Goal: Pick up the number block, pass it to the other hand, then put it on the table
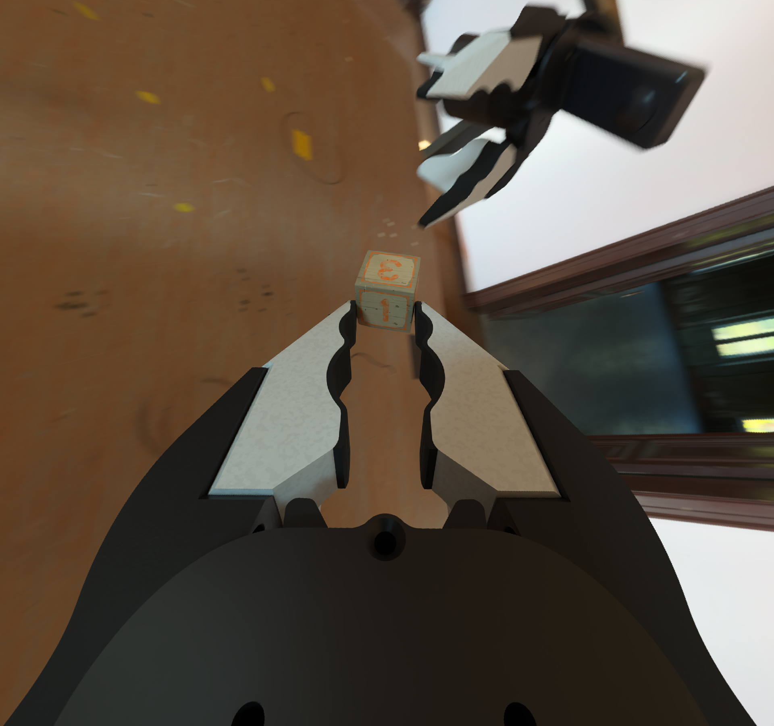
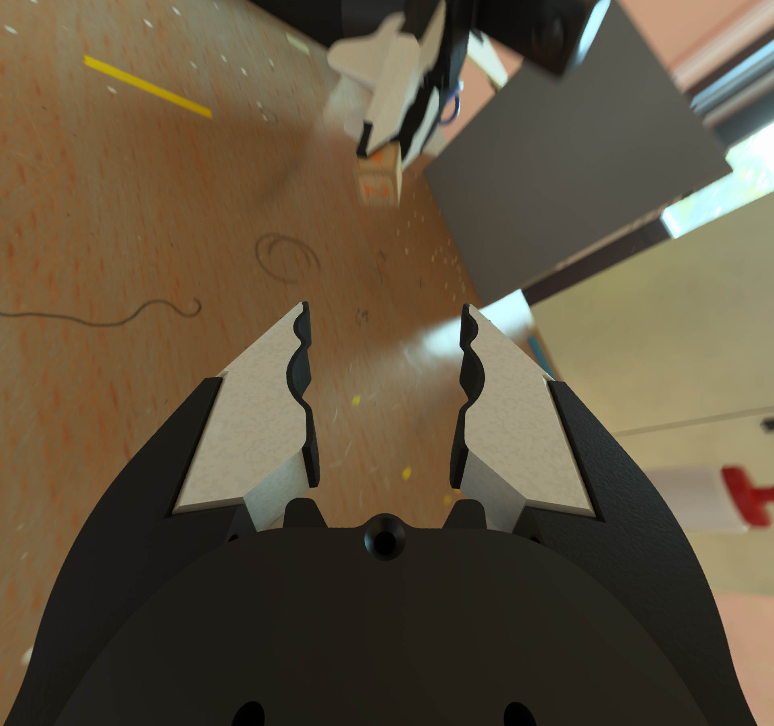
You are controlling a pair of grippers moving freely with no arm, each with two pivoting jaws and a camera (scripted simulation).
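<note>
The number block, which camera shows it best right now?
The left wrist view: the number block sits sharp and centred, pinched between the left gripper fingertips, two faces visible. In the right wrist view it is farther off, blurred and partly covered by that gripper's fingers.

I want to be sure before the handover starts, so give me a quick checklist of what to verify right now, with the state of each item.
1. Small pale wooden cube with orange numerals clamped at the left gripper fingertips: ok.
2. Cube lifted off the brown wooden table: cannot tell.
3. Right gripper open and empty: ok.
4. Right gripper aligned on the cube: not ok, it sits off to one side, apart from it.
5. Free cube faces to grasp: ok, the far end sticks out beyond the fingertips.
</note>
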